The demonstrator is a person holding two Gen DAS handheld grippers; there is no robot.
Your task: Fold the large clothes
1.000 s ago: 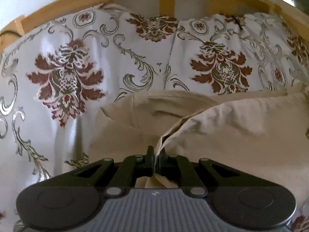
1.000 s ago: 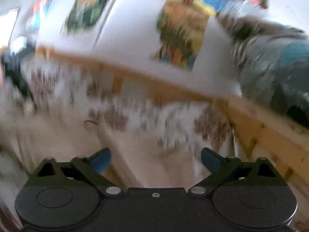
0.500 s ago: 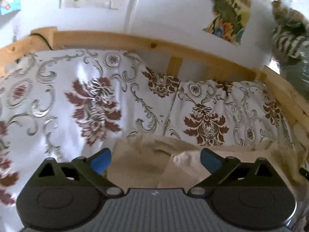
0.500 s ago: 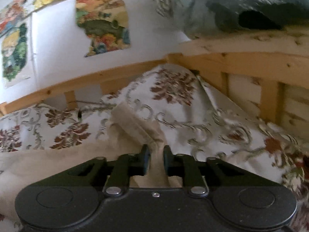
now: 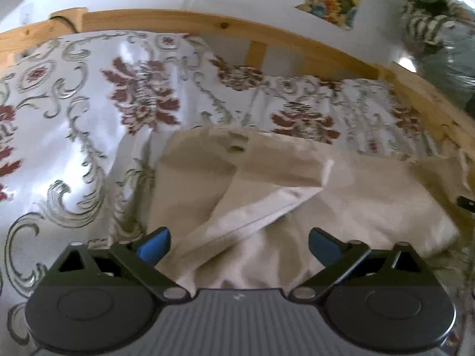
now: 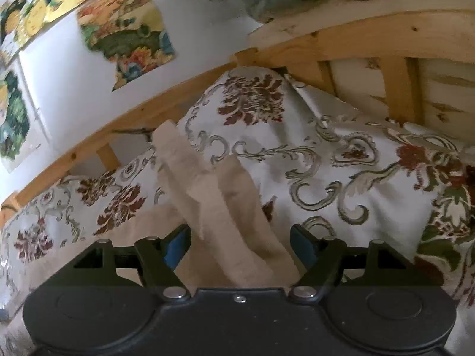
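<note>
A bed with a floral brocade cover (image 5: 89, 136) fills both views, framed by a pale wooden rail (image 5: 207, 22) that runs across the upper part of each frame. On it lies the beige garment (image 5: 341, 195), spread over the lower centre and right of the left wrist view, with one flap already turned back over the rest at a slant. In the right wrist view a narrow strip of the same garment (image 6: 225, 204) runs from the upper centre of the frame down between the fingers.

The step in hand looks like the pause between folds: one layer is laid over, and neither side grips the cloth. The next move probably calls for picking a fresh edge or corner on each side and carrying it across evenly so the layers stay flat.

The left tool (image 5: 239, 241) stands wide apart with its jaws easing inward; the cloth lies below and between the blue pads, but they do not press on it. The right tool (image 6: 240, 241) has its jaws opening; the beige strip lies loose between them, with a clear gap to each pad.
</note>
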